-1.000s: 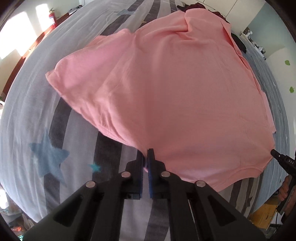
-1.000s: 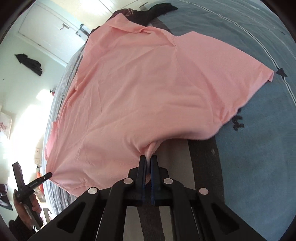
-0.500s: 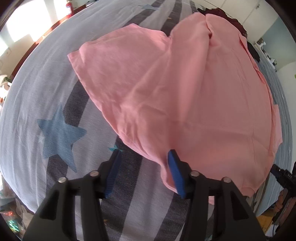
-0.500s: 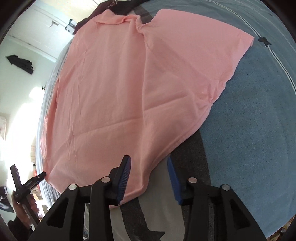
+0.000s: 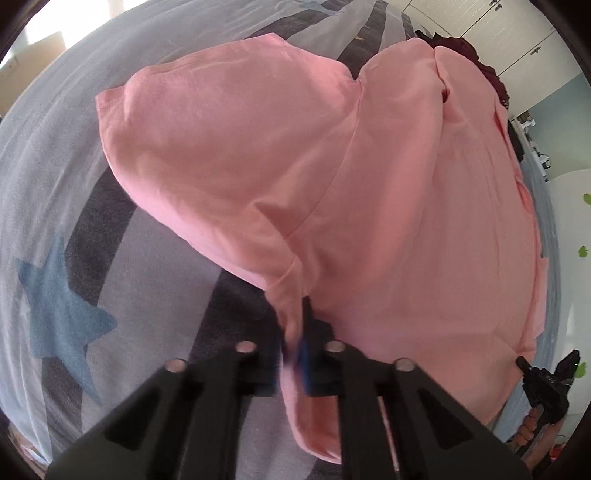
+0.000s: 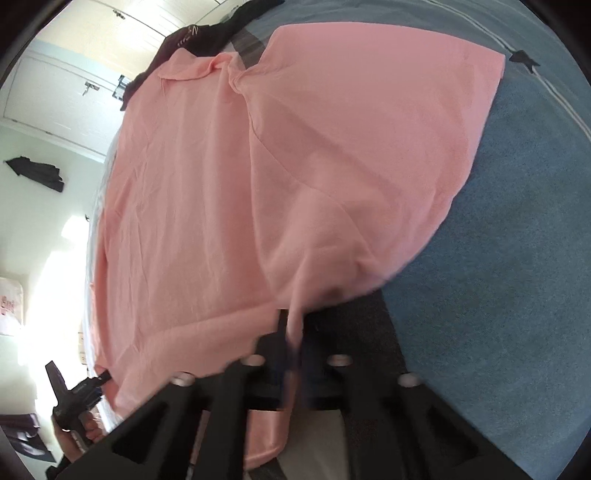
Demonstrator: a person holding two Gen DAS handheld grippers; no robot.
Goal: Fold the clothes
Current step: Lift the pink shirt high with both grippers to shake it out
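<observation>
A pink polo shirt (image 5: 369, 184) lies spread on the bed, collar at the far end. My left gripper (image 5: 295, 332) is closing down on the shirt's near side edge, just below the sleeve (image 5: 207, 140); the pads press a pinched ridge of cloth. In the right wrist view the same shirt (image 6: 221, 184) fills the frame. My right gripper (image 6: 293, 332) is closing on the opposite side edge the same way, below the other sleeve (image 6: 388, 122). Each view shows the other gripper, held in a hand, at the shirt's far edge: right (image 5: 521, 361), left (image 6: 104, 376).
The bed cover is grey-striped with a blue star (image 5: 55, 306) on the left side and plain blue (image 6: 498, 277) on the right. A dark garment (image 6: 207, 33) lies beyond the collar. White cupboard doors (image 6: 66, 85) stand behind the bed.
Both grippers let go of the shirt's lower corners, opened wide, shifted toward the sleeves and sank, then shut again on the shirt's side edges. The shirt now lies flatter on the bed.
</observation>
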